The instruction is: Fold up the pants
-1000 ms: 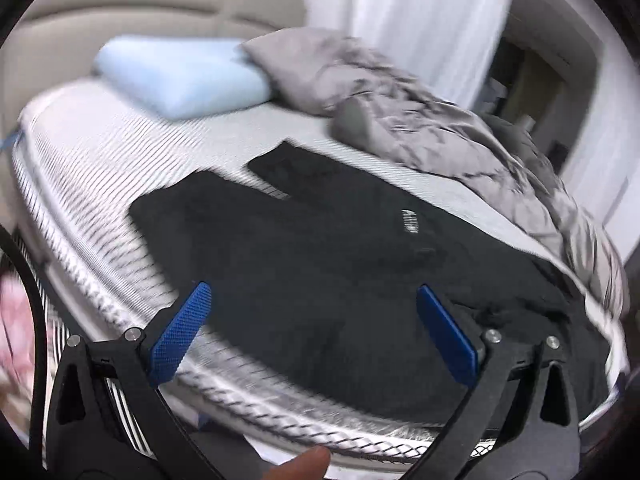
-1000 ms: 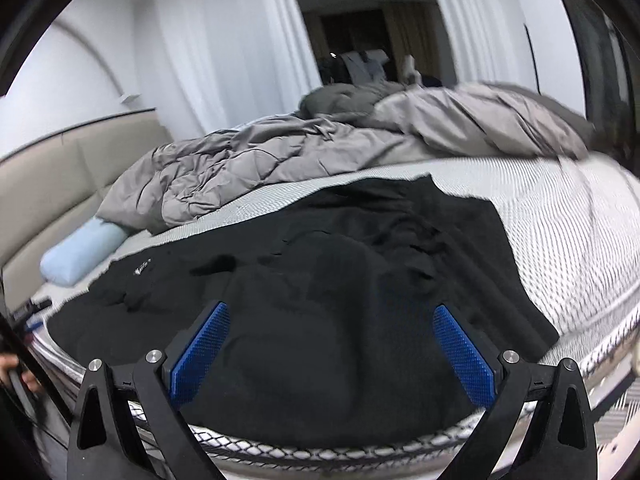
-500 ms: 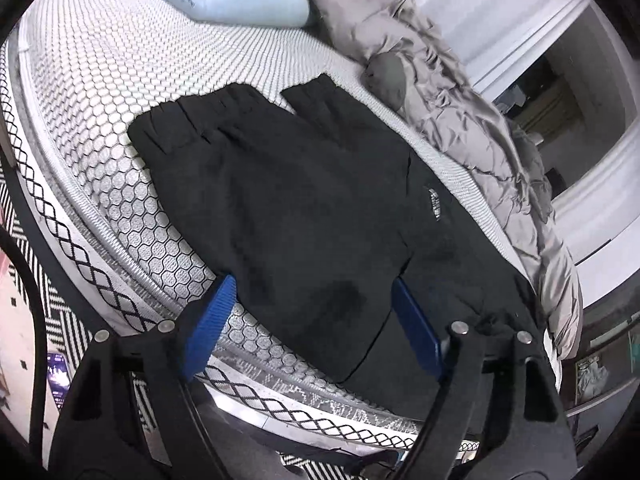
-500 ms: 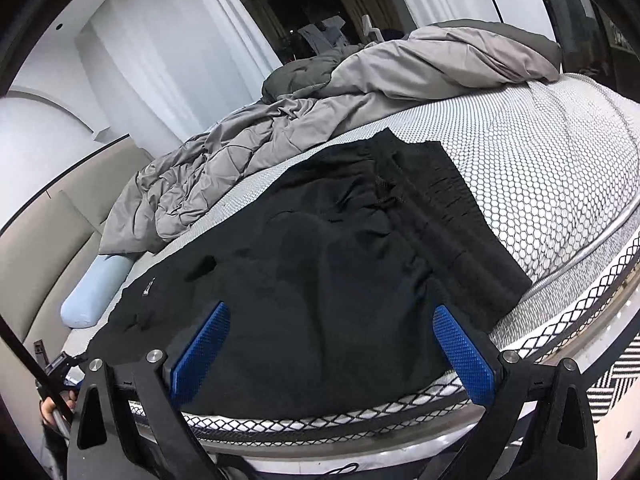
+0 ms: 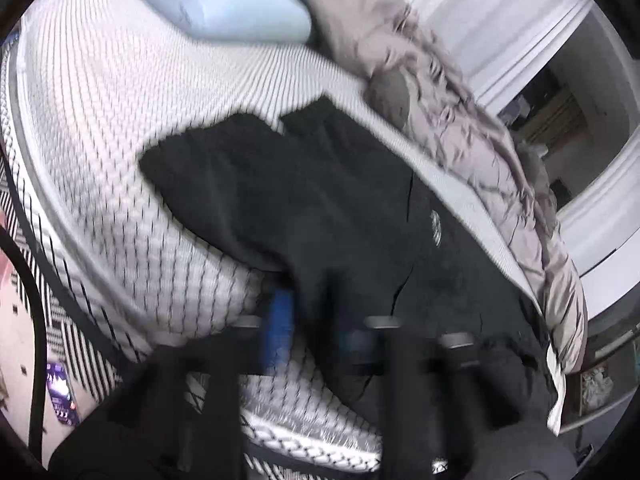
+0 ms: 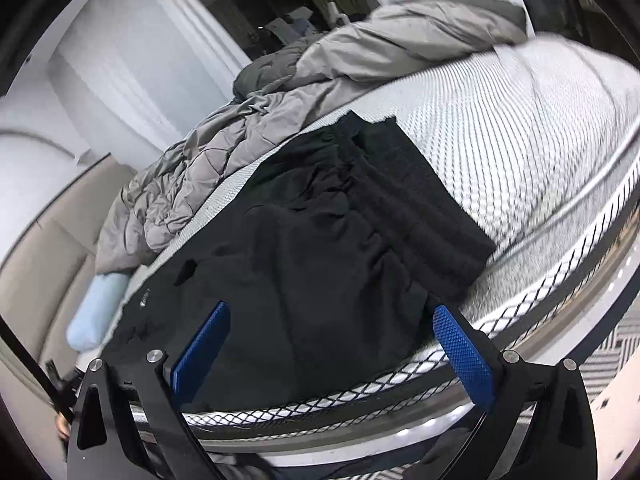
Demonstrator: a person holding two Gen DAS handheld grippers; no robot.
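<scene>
Black pants (image 5: 320, 208) lie spread across the white honeycomb mattress (image 5: 120, 128), legs toward the pillow, waistband toward the right wrist view (image 6: 420, 208). My left gripper (image 5: 316, 332) is blurred, its blue pads close together around the near edge of the pants leg, which lifts up from the mattress there. My right gripper (image 6: 332, 352) is open and empty, held just over the near edge of the pants (image 6: 320, 280) by the waistband corner.
A crumpled grey duvet (image 5: 460, 112) lies along the far side of the bed, also in the right wrist view (image 6: 320, 80). A pale blue pillow (image 5: 224, 4) sits at the head. A black-and-white patterned floor (image 5: 68, 344) lies below the mattress edge.
My left gripper has narrowed from wide open to nearly shut on the near edge of the pants leg, pulling the cloth up. My right gripper tilted and came closer to the waistband, still open.
</scene>
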